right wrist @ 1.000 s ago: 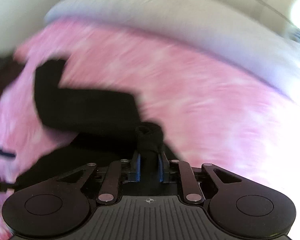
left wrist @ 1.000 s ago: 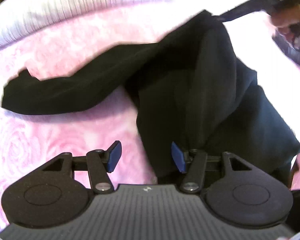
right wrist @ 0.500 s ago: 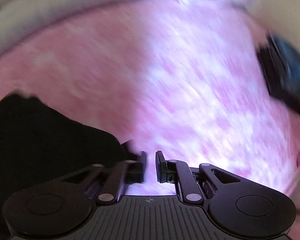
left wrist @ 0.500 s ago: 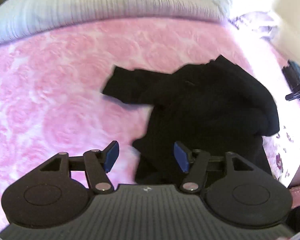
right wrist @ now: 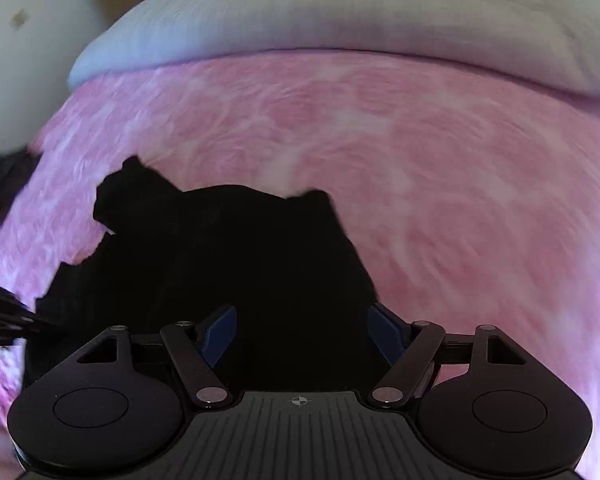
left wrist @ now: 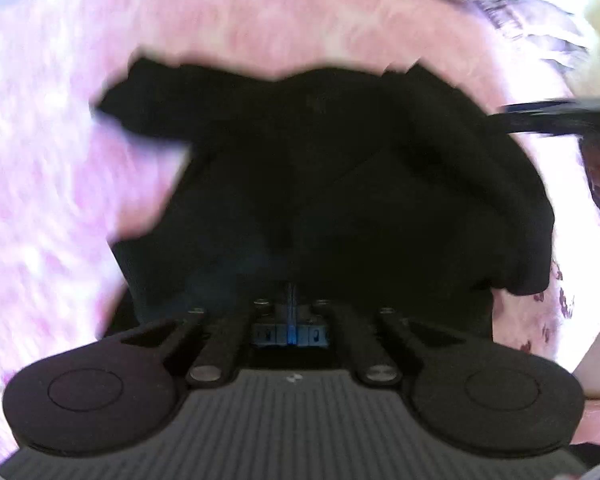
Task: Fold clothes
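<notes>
We see a matt black cloth garment [right wrist: 236, 264] on a soft pink rose-patterned bedspread [right wrist: 440, 184], a pale ribbed blanket [right wrist: 340, 16] that looks knitted though blur hides the weave, and matt black plastic grippers with blue pads [right wrist: 220, 330] and shiny metal pins [right wrist: 210, 393].

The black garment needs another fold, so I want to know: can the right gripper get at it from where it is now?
Probably yes. The right gripper, its jaws opening, sits just over the black garment on the pink bedspread, and nothing lies between them.
</notes>
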`<state>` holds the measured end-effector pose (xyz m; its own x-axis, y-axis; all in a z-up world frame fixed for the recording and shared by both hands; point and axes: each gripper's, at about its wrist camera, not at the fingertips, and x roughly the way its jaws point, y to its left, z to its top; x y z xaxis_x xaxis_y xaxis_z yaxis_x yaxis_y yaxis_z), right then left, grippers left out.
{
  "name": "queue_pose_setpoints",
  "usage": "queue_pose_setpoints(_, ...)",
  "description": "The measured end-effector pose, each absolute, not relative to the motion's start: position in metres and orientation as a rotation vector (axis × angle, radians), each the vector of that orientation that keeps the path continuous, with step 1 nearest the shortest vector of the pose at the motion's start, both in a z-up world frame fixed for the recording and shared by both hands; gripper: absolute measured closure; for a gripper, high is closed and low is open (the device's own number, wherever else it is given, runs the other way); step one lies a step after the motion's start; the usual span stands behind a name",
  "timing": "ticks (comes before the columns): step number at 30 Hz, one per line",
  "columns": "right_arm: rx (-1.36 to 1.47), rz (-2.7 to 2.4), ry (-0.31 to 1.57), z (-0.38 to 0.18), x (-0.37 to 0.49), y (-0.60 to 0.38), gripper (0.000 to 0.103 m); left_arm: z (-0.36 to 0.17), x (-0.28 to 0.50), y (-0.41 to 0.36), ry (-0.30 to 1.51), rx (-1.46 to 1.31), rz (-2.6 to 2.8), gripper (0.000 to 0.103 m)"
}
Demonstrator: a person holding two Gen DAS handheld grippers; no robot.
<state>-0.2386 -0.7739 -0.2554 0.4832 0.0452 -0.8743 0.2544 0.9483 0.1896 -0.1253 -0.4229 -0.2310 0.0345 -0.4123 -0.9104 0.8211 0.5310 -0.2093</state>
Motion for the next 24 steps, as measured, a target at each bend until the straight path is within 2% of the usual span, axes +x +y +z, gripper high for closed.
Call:
queue_pose_setpoints(4, 0.265, -0.15, 1.138, -0.281, -0.203, -0.782, 0.027, -0.214, -0.103, -0.399, 1.192, 0.357, -0.927, 0.103)
queue_pose_setpoints(5, 0.27, -0.147, 1.135, -0.282, -0.202, -0.784, 0.027, -0.22, -0.096, -0.393, 1.217, 0.334, -0.899, 0.099)
queue_pose_setpoints(9, 0.322, -0.121, 1.13, -0.285, -0.208, -0.792, 0.028, -0.253, -0.078, -0.38, 1.313, 0.281, -0.801, 0.066)
queue_pose_setpoints(10, 0.335, -0.113, 1.14, -0.285, -0.21, -0.794, 0.033, -0.26, -0.077, -0.382, 1.328, 0.289, -0.789, 0.064)
queue_pose_setpoints(12, 0.363, -0.097, 1.166, -0.285, -0.211, -0.797, 0.071, -0.274, -0.076, -0.386, 1.357, 0.305, -0.763, 0.053)
queue_pose_setpoints(13, 0.377, -0.088, 1.172, -0.284, -0.212, -0.799, 0.076, -0.281, -0.076, -0.388, 1.372, 0.313, -0.75, 0.047)
queue_pose_setpoints(15, 0.385, -0.07, 1.173, -0.277, -0.215, -0.798, 0.096, -0.287, -0.079, -0.389, 1.383, 0.33, -0.729, 0.043)
queue_pose_setpoints(16, 0.386, -0.061, 1.172, -0.273, -0.215, -0.797, 0.098, -0.287, -0.081, -0.387, 1.381, 0.318, -0.721, 0.043)
queue_pose_setpoints(19, 0.386, -0.044, 1.152, -0.259, -0.217, -0.795, 0.1, -0.284, -0.082, -0.379, 1.392, 0.272, -0.714, 0.046)
queue_pose_setpoints(20, 0.388, -0.041, 1.144, -0.254, -0.218, -0.795, 0.1, -0.285, -0.08, -0.378, 1.4, 0.257, -0.723, 0.054)
queue_pose_setpoints(21, 0.396, -0.04, 1.135, -0.251, -0.22, -0.796, 0.1, -0.286, -0.079, -0.377, 1.408, 0.241, -0.731, 0.069)
queue_pose_setpoints(22, 0.41, -0.041, 1.13, -0.249, -0.22, -0.797, 0.1, -0.285, -0.076, -0.383, 1.408, 0.242, -0.742, 0.079)
queue_pose_setpoints(23, 0.427, -0.043, 1.127, -0.248, -0.219, -0.799, 0.1, -0.284, -0.072, -0.389, 1.412, 0.229, -0.766, 0.098)
queue_pose_setpoints(24, 0.443, -0.044, 1.124, -0.247, -0.217, -0.803, 0.1, -0.28, -0.066, -0.395, 1.416, 0.2, -0.789, 0.098)
